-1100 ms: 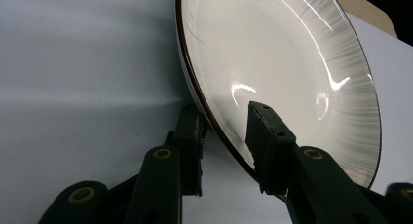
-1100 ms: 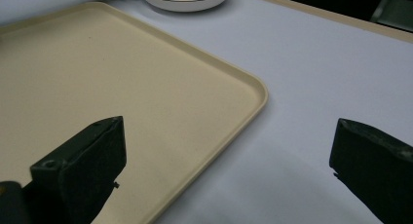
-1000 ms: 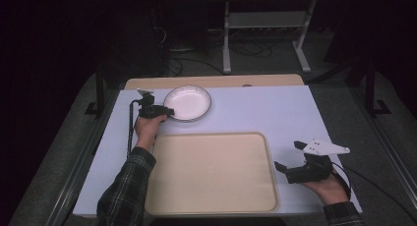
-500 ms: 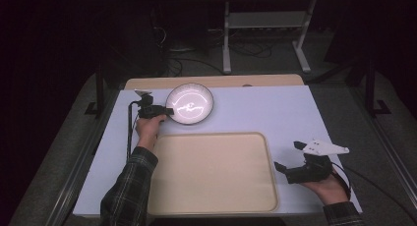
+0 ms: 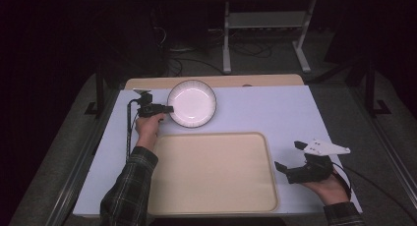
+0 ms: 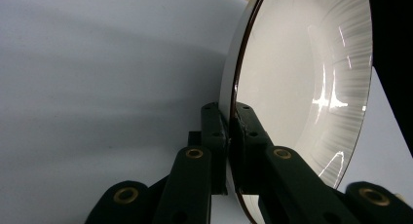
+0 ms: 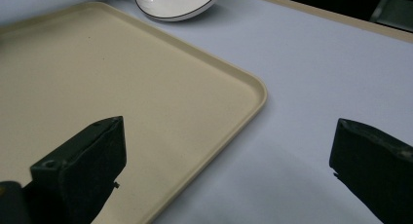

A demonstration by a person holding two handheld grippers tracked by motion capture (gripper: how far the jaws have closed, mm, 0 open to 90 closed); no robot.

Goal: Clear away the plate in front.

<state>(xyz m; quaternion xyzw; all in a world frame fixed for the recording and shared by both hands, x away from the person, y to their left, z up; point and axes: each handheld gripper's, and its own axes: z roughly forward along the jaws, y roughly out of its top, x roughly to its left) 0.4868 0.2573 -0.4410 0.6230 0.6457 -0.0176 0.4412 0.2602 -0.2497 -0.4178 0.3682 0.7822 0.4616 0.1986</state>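
While the left tool [image 6: 228,136] pinches the plate's [image 5: 192,103] rim and tips it up, the right tool [image 7: 226,170] waits spread wide, so next comes carrying it onto the tray [image 5: 211,172].

Overhead light brightening the table [image 5: 275,113], surroundings sinking into darkness, glare streaking across the bowl [image 6: 311,87], soft shadows lying on the tabletop, near jaws blurring slightly

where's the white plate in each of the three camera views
High view: plate upper middle, above the tray, left gripper on its left rim.
Left gripper view: plate at right, rim clamped between the jaws.
Right gripper view: plate at top edge.
Shared landmark: the tray.
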